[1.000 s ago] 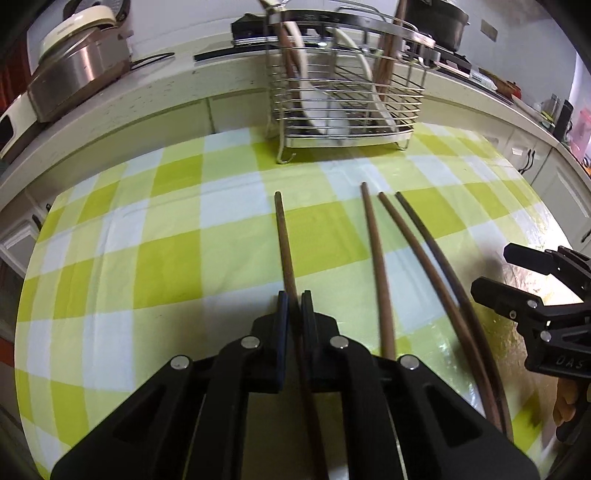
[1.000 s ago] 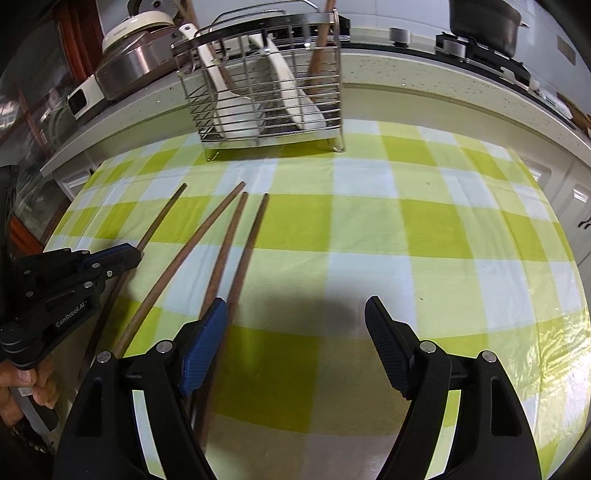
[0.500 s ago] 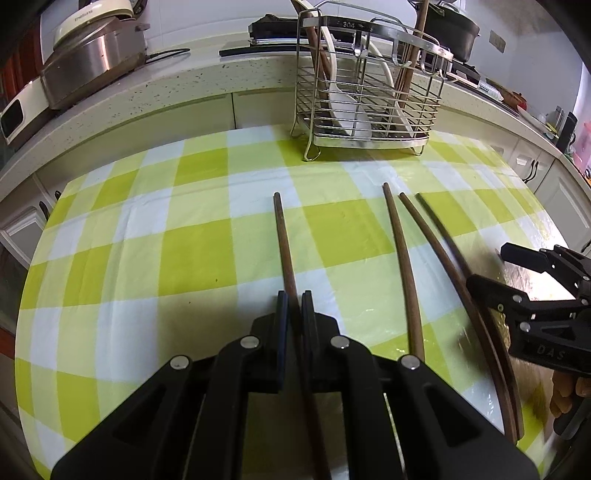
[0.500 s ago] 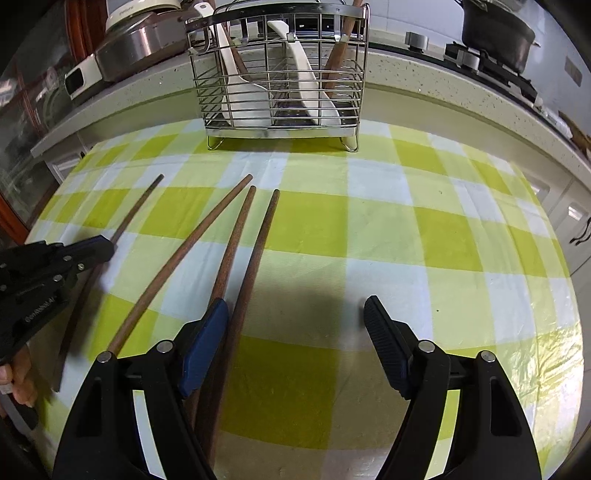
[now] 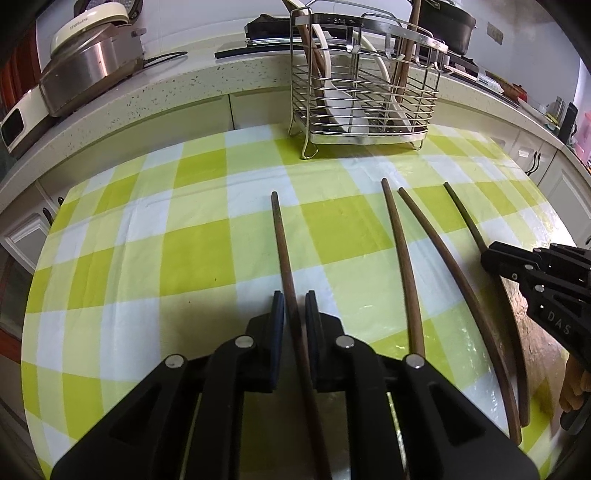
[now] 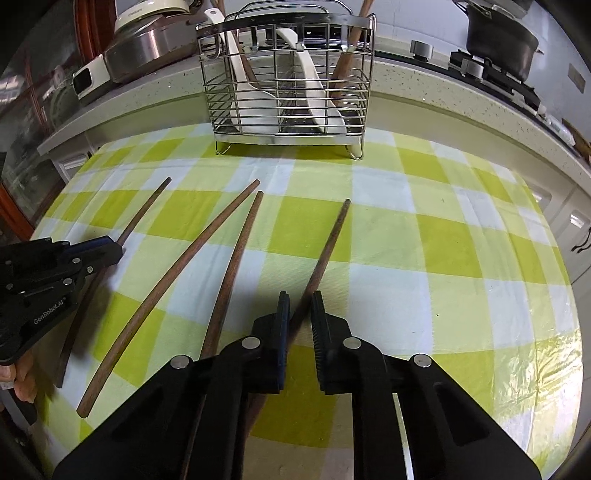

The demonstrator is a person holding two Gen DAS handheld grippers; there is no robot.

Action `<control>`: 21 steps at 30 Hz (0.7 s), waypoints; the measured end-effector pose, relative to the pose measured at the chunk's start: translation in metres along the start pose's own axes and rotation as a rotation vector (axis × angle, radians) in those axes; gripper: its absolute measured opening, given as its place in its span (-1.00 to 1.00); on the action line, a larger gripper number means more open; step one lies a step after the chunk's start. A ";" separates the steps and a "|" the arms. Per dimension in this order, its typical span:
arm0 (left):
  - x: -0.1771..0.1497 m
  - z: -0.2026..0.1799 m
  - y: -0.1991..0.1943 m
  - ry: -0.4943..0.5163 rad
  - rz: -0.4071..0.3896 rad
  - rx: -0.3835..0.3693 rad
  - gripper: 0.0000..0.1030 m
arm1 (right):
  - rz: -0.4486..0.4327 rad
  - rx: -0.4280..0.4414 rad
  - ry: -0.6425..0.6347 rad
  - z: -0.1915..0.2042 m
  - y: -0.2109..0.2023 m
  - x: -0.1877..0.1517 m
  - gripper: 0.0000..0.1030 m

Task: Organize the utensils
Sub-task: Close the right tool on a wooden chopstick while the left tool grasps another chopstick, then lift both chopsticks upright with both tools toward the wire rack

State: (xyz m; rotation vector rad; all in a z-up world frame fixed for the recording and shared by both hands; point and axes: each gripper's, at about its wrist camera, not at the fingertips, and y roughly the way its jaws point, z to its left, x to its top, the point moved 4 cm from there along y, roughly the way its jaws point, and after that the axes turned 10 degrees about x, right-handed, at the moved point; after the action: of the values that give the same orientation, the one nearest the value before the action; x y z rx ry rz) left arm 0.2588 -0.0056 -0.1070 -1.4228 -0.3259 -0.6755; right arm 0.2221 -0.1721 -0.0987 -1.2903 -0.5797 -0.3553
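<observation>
Several long brown wooden chopsticks lie on the green-and-white checked tablecloth (image 5: 192,258). My left gripper (image 5: 294,306) is shut on one chopstick (image 5: 282,243), which points toward the wire utensil rack (image 5: 362,92). My right gripper (image 6: 298,308) is shut on another chopstick (image 6: 328,240), also pointing at the rack (image 6: 288,81). Two loose chopsticks (image 6: 229,273) (image 6: 173,280) lie between the grippers. The right gripper also shows in the left wrist view (image 5: 491,258), and the left gripper in the right wrist view (image 6: 110,254). The rack holds white spoons (image 6: 310,92) and wooden-handled utensils.
The rack stands at the table's far edge. Behind it runs a speckled counter (image 5: 184,92) with a steel cooker (image 5: 88,70) at left and a black pot (image 6: 498,33) on a stove at right. White cabinets (image 5: 546,184) lie beyond the table's right edge.
My right gripper has closed from wide open onto the rightmost chopstick and swung it apart from the others. My left gripper still holds its chopstick; both views have pulled back and tilted up slightly.
</observation>
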 end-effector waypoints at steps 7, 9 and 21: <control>0.005 0.007 -0.010 -0.040 -0.021 -0.016 -0.87 | -0.020 0.022 0.034 -0.010 -0.009 0.003 -0.82; 0.008 0.009 -0.016 -0.050 -0.034 -0.014 -0.87 | -0.030 0.024 0.039 -0.012 -0.013 0.005 -0.82; 0.024 0.016 -0.060 -0.095 -0.137 -0.030 -0.88 | -0.104 0.032 0.047 -0.016 -0.049 0.017 -0.82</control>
State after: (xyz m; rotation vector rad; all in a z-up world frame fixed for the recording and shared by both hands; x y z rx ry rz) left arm 0.2443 0.0038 -0.0432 -1.4737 -0.4934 -0.7280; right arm 0.2123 -0.1991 -0.0522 -1.2209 -0.6114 -0.4597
